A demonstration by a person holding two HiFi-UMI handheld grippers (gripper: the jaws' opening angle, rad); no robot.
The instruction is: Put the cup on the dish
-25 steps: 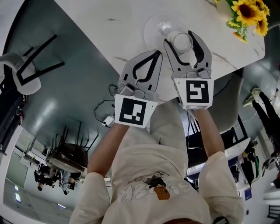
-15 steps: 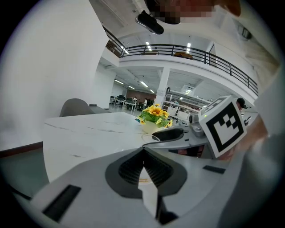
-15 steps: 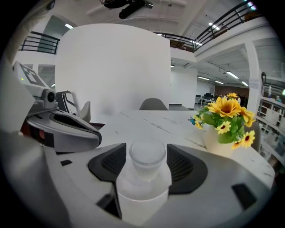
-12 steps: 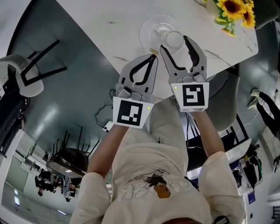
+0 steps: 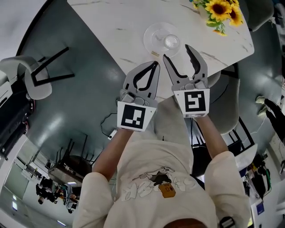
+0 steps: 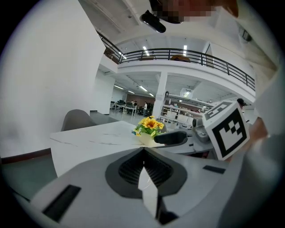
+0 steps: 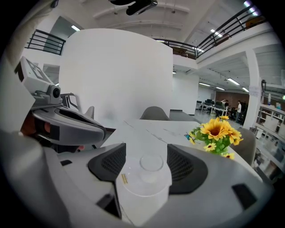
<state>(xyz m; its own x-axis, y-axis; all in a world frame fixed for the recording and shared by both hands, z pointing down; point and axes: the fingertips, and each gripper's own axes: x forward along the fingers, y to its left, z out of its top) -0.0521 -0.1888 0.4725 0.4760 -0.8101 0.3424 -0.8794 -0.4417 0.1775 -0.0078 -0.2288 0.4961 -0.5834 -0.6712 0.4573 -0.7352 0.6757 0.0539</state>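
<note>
1. At the left, a pale chair [image 5: 24,82] stands on the grey floor, well apart from the white table [image 5: 107,20].
2. The left gripper [image 5: 154,65] hovers with its tips over the table's near edge. Its jaws are pressed together and hold nothing.
3. Just beyond it, the clear dish [image 5: 151,36] sits near that edge, with bare tabletop to its left and far side. The clear cup [image 5: 171,42] stands upright on the dish, right of centre.
4. The right gripper [image 5: 177,52] has its jaws spread wide and empty, with the tips just short of the cup.
5. At the far right, sunflowers [image 5: 219,10] stand by the table's right edge, apart from the dish.
</note>
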